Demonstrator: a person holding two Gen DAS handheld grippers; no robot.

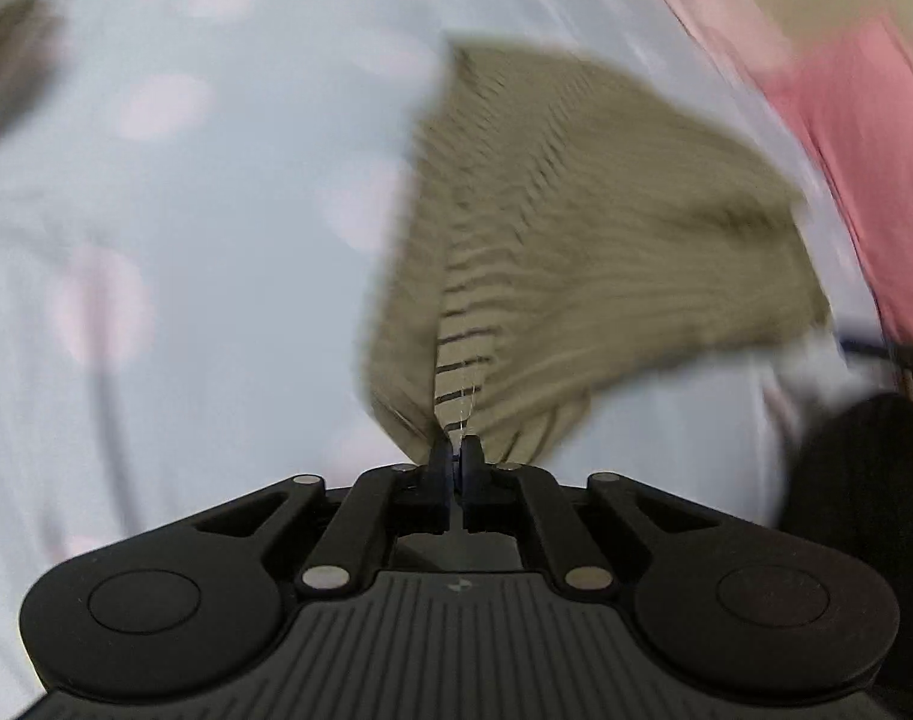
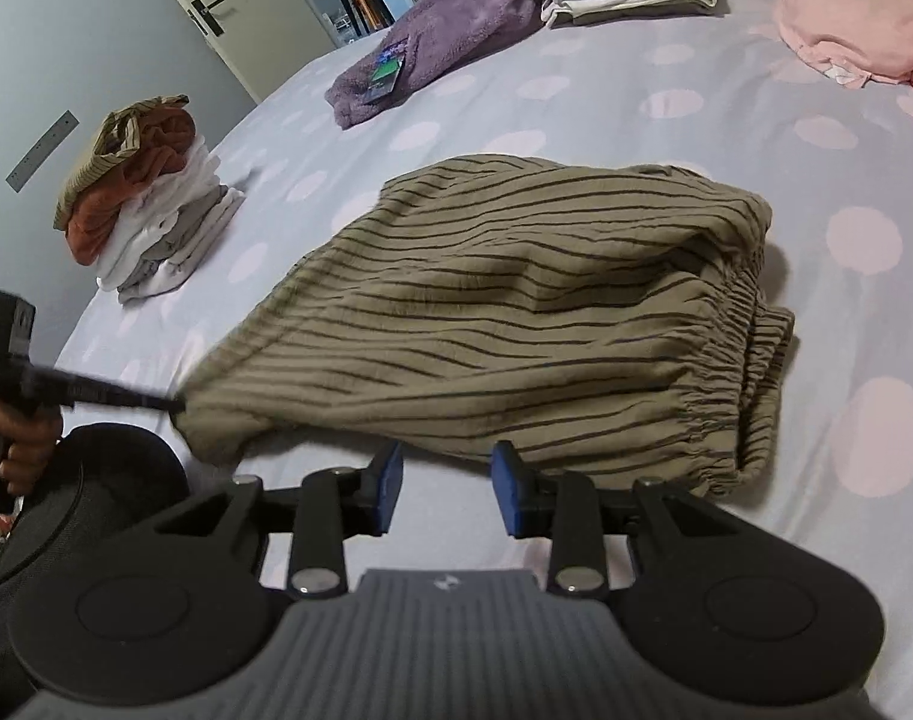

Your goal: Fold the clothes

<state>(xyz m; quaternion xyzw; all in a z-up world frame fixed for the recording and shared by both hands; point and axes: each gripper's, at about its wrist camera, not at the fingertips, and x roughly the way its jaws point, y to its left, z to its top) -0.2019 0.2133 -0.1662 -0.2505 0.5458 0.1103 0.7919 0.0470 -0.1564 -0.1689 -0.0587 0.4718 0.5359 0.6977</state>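
Striped shorts [image 2: 516, 312] lay on the bed [image 2: 636, 120], long axis crosswise just ahead of the right gripper [image 2: 447, 480], fingers part open and empty; the left gripper [image 1: 455, 462] pinched the left-hand corner.

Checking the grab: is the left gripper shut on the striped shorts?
Yes. The left gripper pinches an edge of the striped shorts.

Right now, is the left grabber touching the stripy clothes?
Touching. The left wrist view shows the left gripper shut on a corner of the striped garment.
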